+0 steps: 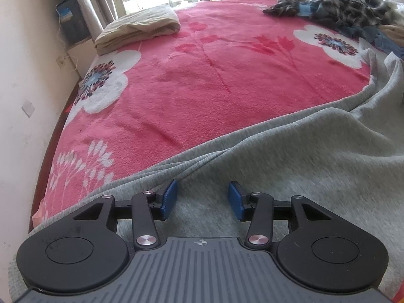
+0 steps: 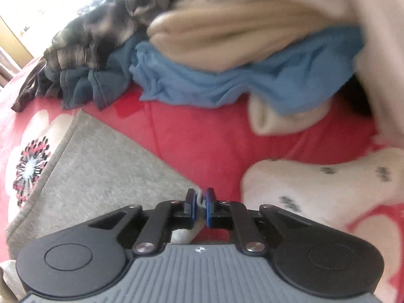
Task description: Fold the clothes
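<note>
Holding the grey garment (image 2: 101,176) by its edge, your right gripper (image 2: 200,208) has its jaws clenched on a thin fold of the grey cloth, which shows pale between the blue pads (image 2: 209,207). Your left gripper (image 1: 202,199) stands released, its pads (image 1: 168,199) apart and poised over the grey garment (image 1: 277,166) with nothing pinched that I can see; whether they touch the fabric I cannot tell. The garment lies spread on the pink floral blanket (image 1: 202,75), covering the near part of the bed. In the left wrist view its free edge, and so its long axis as far as visible, runs from about 8 o'clock up to 2 o'clock; a ridge of gathered folds sits just ahead of the left pads at 12 o'clock. I judge the step in hand to be securing two corners before a fold. Close the left jaws on a single edge layer, not the bunched ridge, and keep both grips level so the hem stays straight. Unfolded clothes (image 2: 227,70) lie heaped at 12 o'clock of the right gripper; keep clear of them. A folded beige item (image 1: 139,27) rests at 11 o'clock, well apart.
</note>
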Tool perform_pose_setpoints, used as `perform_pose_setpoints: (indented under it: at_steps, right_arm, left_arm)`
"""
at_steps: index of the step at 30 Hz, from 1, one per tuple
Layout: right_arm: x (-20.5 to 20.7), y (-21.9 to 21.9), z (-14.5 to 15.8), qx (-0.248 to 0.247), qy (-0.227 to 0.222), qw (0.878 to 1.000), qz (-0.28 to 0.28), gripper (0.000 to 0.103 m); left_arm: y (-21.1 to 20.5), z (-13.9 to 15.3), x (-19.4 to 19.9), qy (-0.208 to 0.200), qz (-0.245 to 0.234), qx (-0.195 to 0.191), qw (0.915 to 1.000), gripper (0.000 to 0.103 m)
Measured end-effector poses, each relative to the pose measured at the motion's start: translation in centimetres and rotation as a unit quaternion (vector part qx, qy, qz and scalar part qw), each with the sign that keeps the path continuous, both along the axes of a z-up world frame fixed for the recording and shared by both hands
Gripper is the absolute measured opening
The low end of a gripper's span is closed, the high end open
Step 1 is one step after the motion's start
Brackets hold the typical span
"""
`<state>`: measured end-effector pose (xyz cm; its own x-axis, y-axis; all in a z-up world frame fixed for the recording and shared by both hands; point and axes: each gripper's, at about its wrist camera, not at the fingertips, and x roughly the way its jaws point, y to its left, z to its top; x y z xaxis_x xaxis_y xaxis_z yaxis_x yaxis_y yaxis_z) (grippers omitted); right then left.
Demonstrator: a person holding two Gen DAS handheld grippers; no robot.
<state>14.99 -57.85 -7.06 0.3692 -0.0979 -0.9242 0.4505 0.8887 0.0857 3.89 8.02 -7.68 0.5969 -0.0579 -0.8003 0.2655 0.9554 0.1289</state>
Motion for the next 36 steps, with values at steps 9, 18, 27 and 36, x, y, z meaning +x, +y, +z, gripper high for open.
perform_pose_setpoints:
  at_steps: [9, 18, 27, 36]
  right_arm:
    - [-1.8, -1.1, 0.7, -0.065, 0.043, 0.996, -0.043, 0.008]
    - [-4.7, -0.9, 2.9, -0.102, 0.053, 0.992, -0.057, 0.008]
    - [-5.6, 0.0, 4.7, -0.158, 0.069, 0.984, -0.052, 0.01]
    - [-3.6, 8.5, 9.5, -0.083, -0.06, 0.99, 0.096, 0.04]
  left_arm:
    - [0.5, -0.1, -0.2, -0.005, -0.005, -0.013, 0.9999, 0.046]
    - [0.8, -0.2, -0.5, -0.013, -0.006, -0.023, 0.9996, 0.046]
    - [1.2, -0.2, -0.6, -0.016, -0.008, -0.032, 0.9993, 0.046]
    - [1.3, -0.2, -0.5, -0.017, -0.006, -0.033, 0.9993, 0.046]
